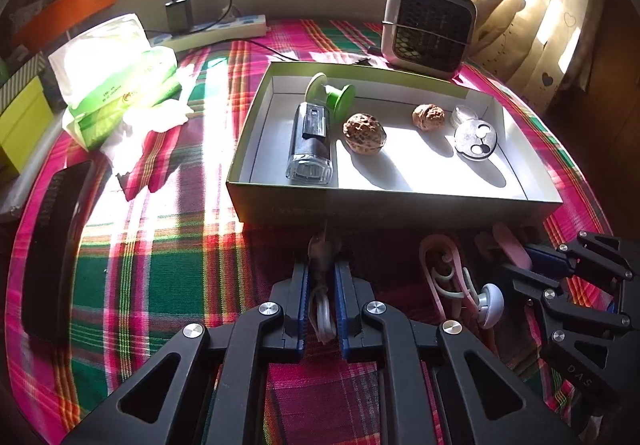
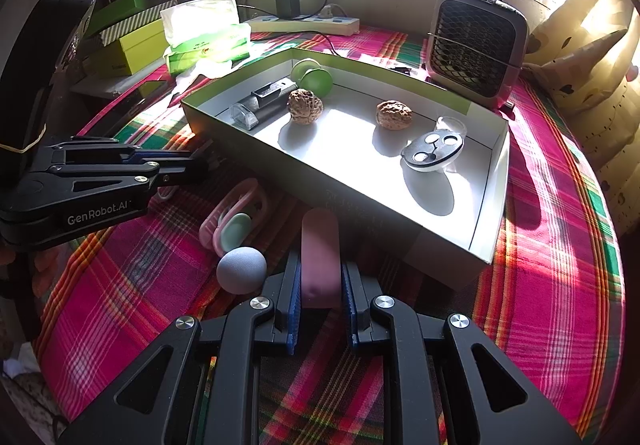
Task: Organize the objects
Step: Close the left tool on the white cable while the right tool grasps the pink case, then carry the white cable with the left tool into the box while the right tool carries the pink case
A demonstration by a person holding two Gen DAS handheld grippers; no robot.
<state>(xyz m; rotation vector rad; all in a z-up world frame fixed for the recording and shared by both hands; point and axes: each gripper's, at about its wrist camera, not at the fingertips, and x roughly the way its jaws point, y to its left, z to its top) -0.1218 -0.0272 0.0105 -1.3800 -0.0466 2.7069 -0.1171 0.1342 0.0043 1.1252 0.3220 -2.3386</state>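
- A shallow cardboard box, olive outside and matte white inside, sat on a plaid woven cloth of pink, green and red.
- In the box lay two wrinkled brown walnuts, a green plastic spool, a dark cylindrical device with a clear ribbed end, and a flat round dark disc with pale spots.
- A smooth, rounded pink bar lay on the cloth just in front of the box's near wall; the right gripper was closed on it, blue pads pressed to its two sides.
- The left gripper had its jaws almost together, pinching a thin dark item with a white looped cord, close before the box wall; what it was could not be told.
- Between the two grippers rested a pink curly clip and a pale rounded knob.
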